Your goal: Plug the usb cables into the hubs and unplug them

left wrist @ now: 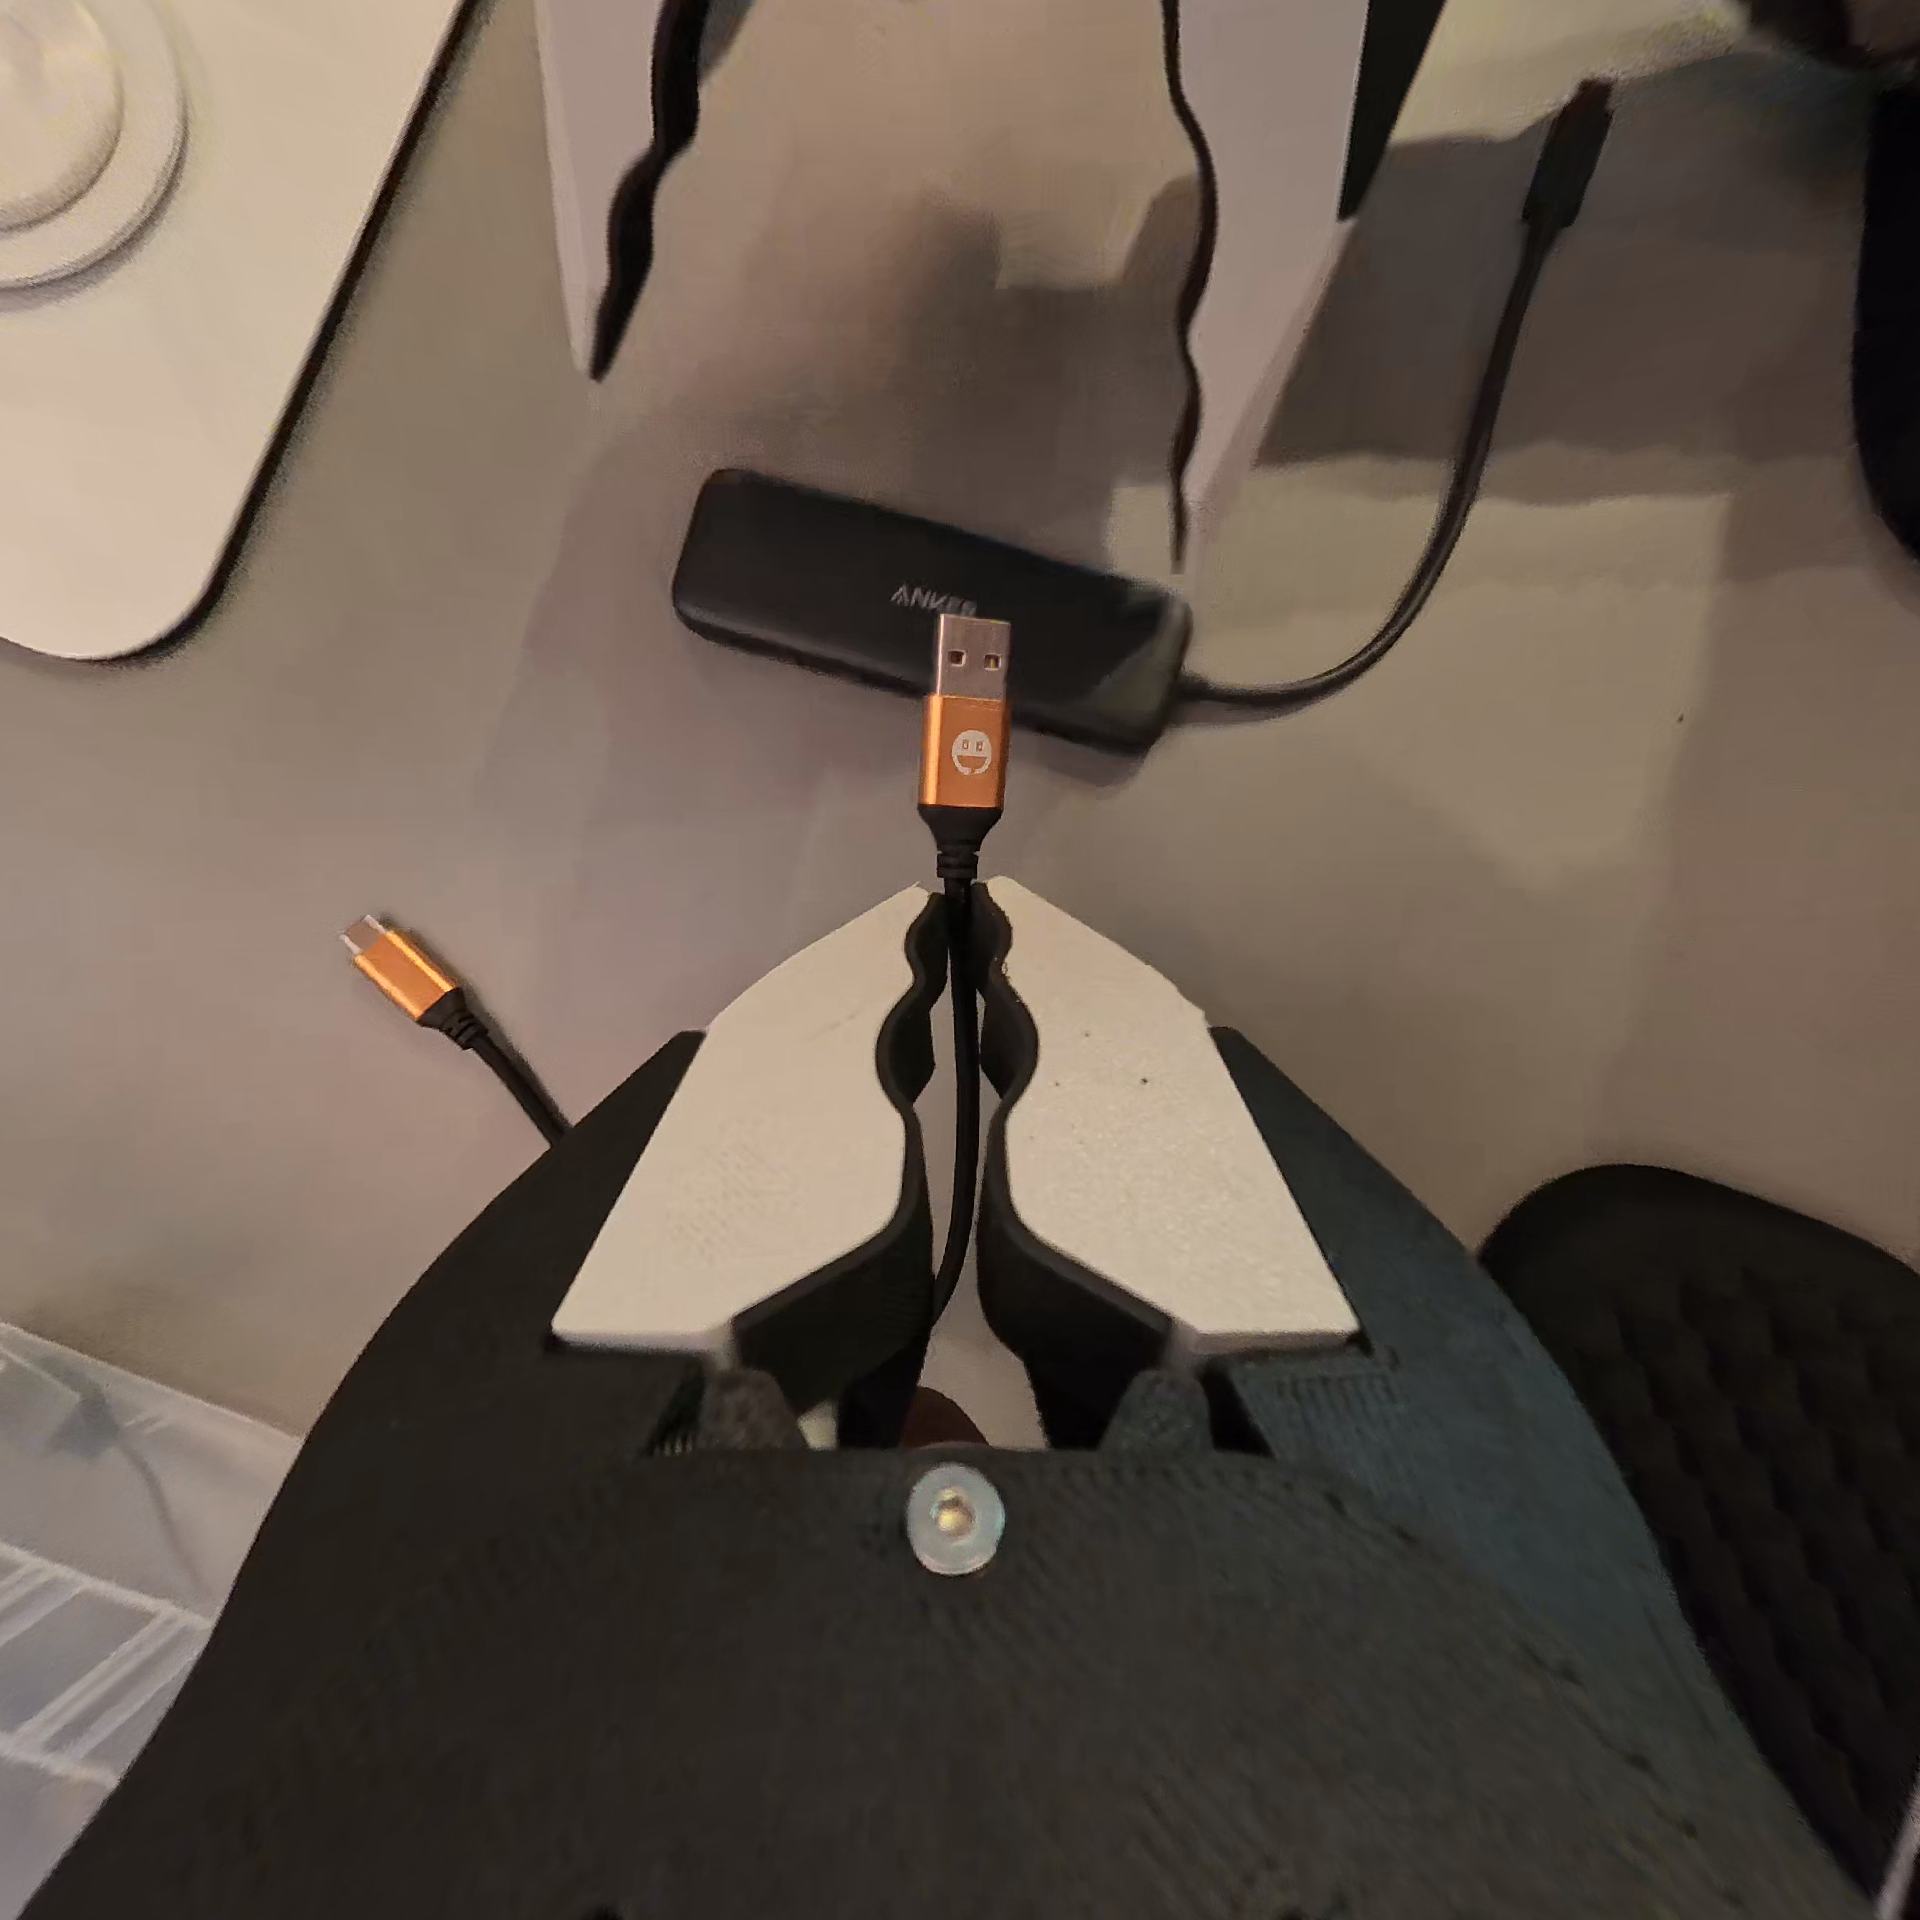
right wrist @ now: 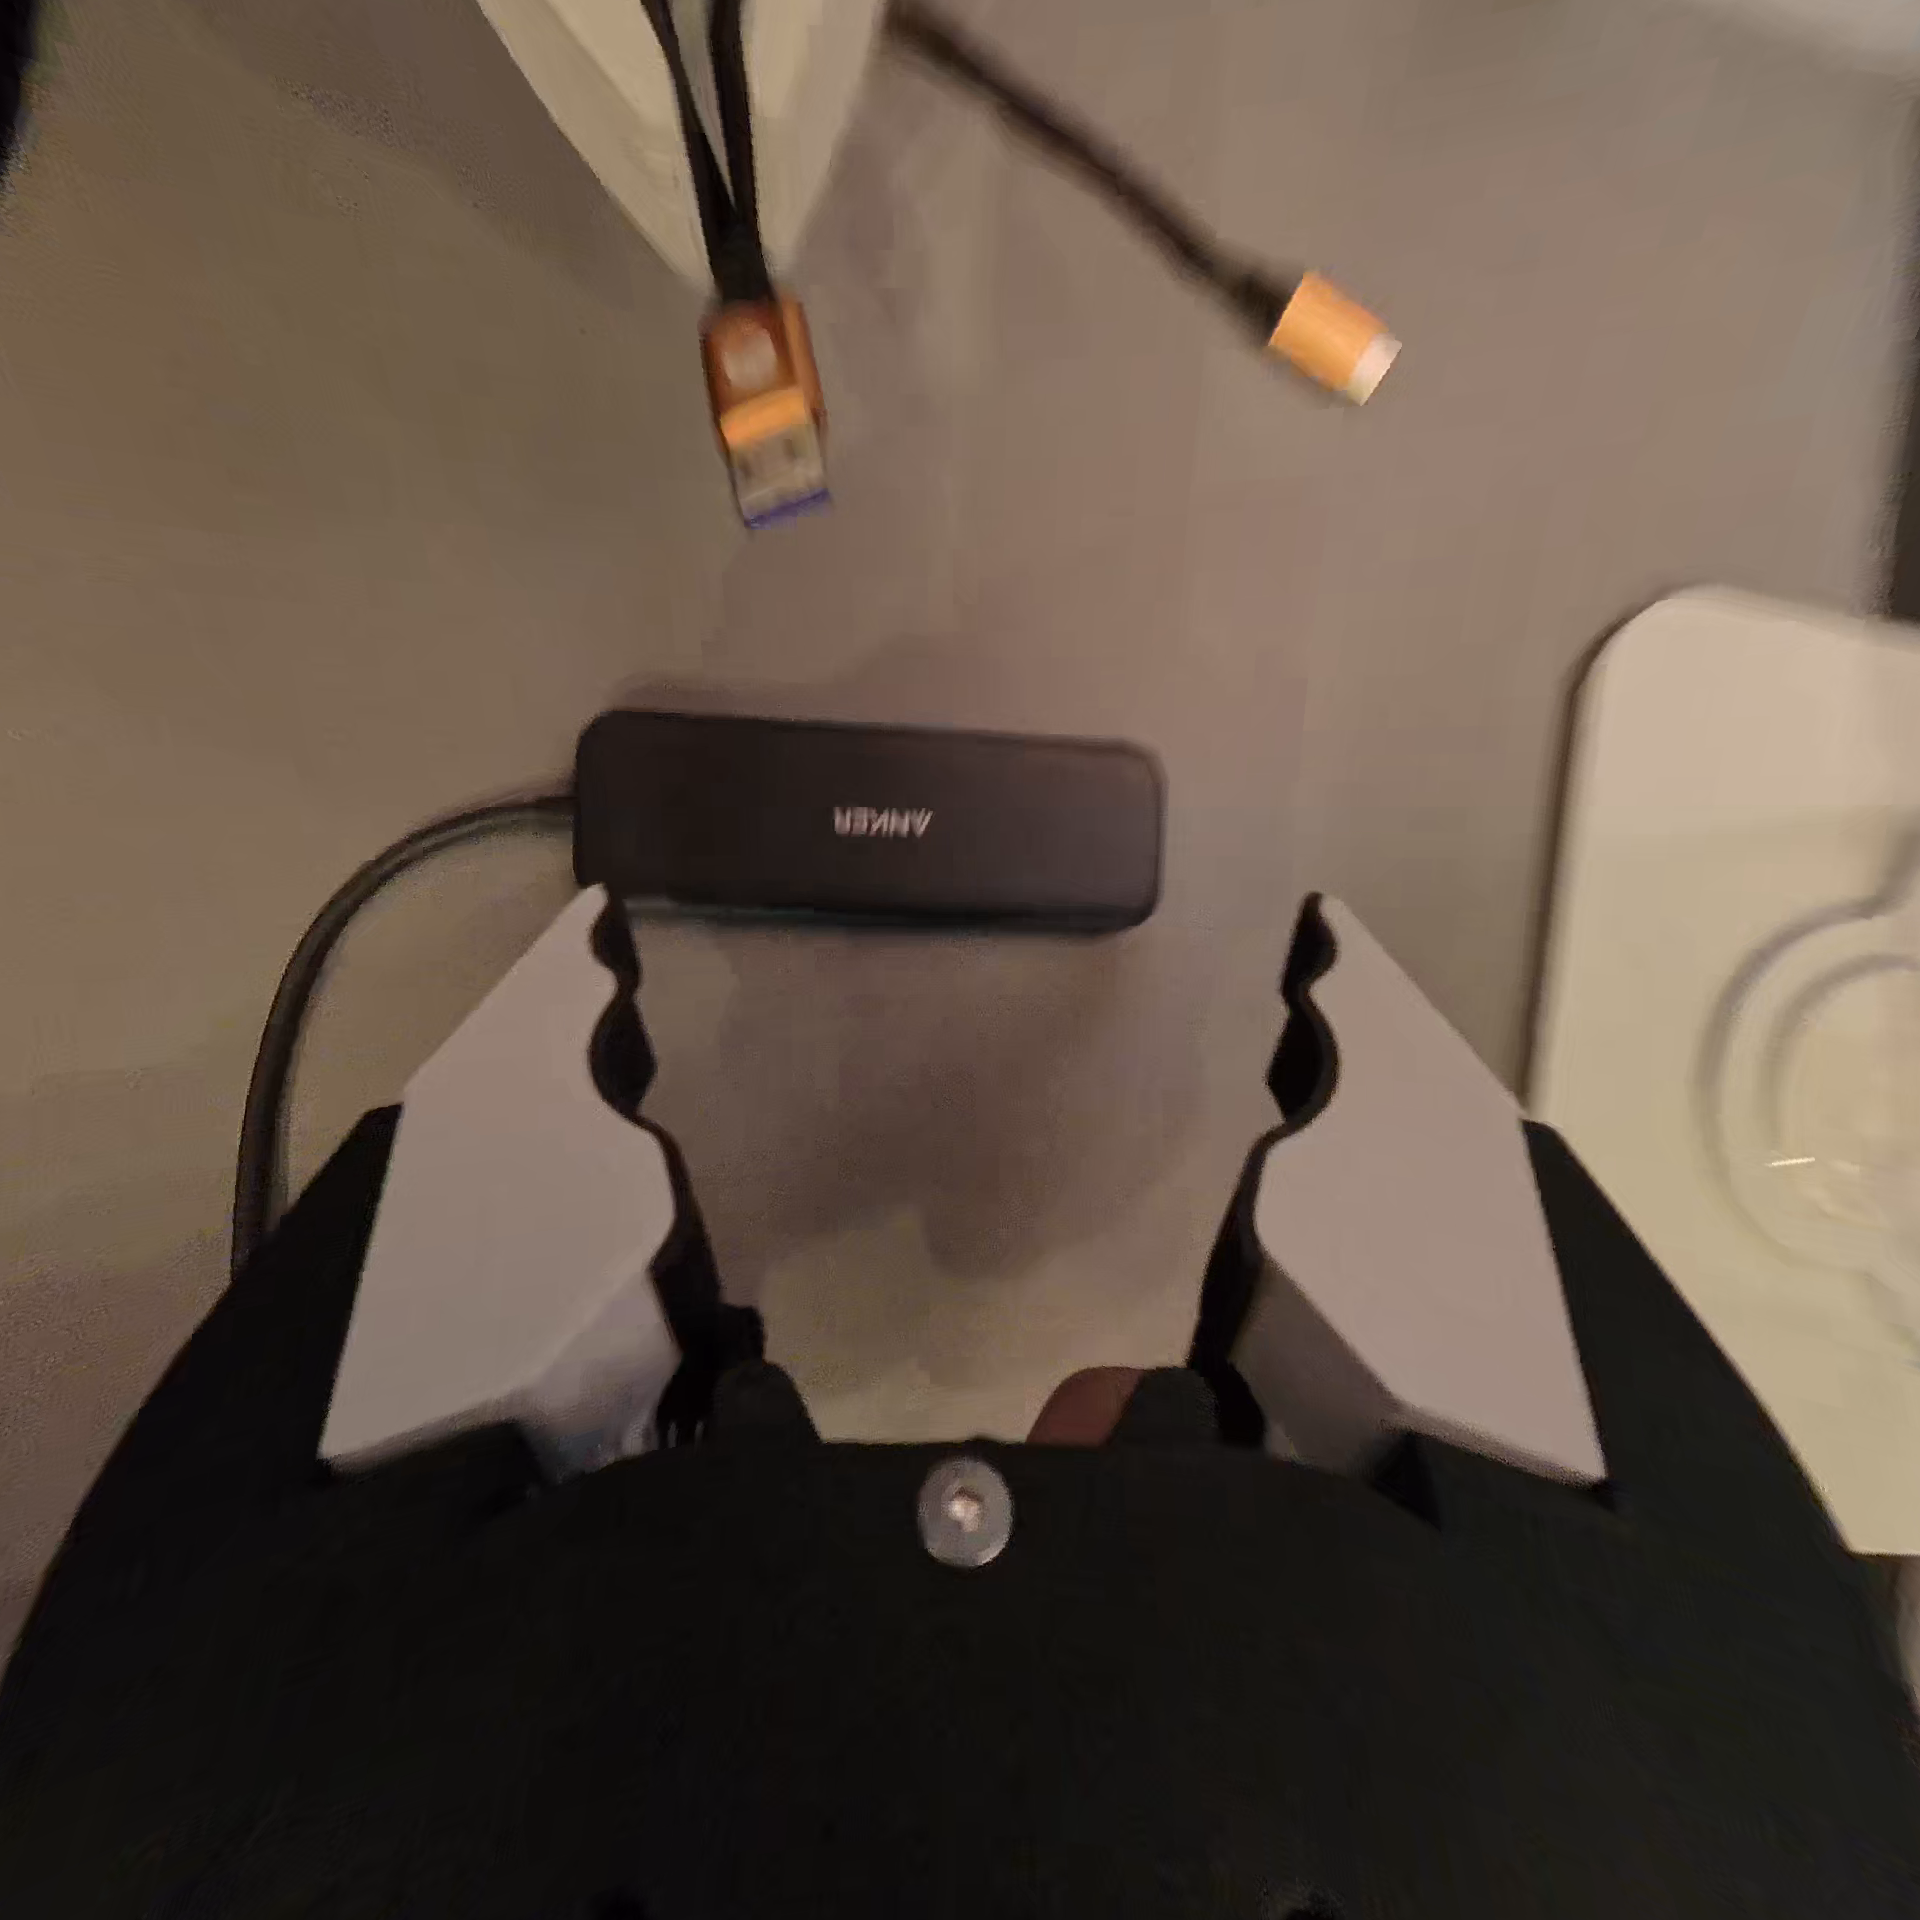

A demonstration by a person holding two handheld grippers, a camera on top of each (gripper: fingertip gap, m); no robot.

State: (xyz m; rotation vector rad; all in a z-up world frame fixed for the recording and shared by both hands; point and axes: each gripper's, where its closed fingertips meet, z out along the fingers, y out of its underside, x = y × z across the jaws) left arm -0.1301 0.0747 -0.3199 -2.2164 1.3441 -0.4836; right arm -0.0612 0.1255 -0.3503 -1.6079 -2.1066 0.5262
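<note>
Plugging-in step under way, plug not yet seated. Left hand-held gripper (left wrist: 958,896) pressed together on the black cable (left wrist: 962,1060) just behind the orange plug (left wrist: 964,717), metal tip pointing at the hub (left wrist: 831,582) and hanging just short of its near long side. Hub lying flat on the grey worktop (left wrist: 312,810), its own lead (left wrist: 1455,499) trailing off one end. Second orange connector (left wrist: 400,974) loose on the worktop, well apart from the hub. Right hand-held gripper (right wrist: 956,914) spread wide, empty, angled down over the hub's opposite long side, tips close to its edge, contact too blurred to call. Next, probably: steady the hub with the right, line the plug up square with a port, push straight in.
</note>
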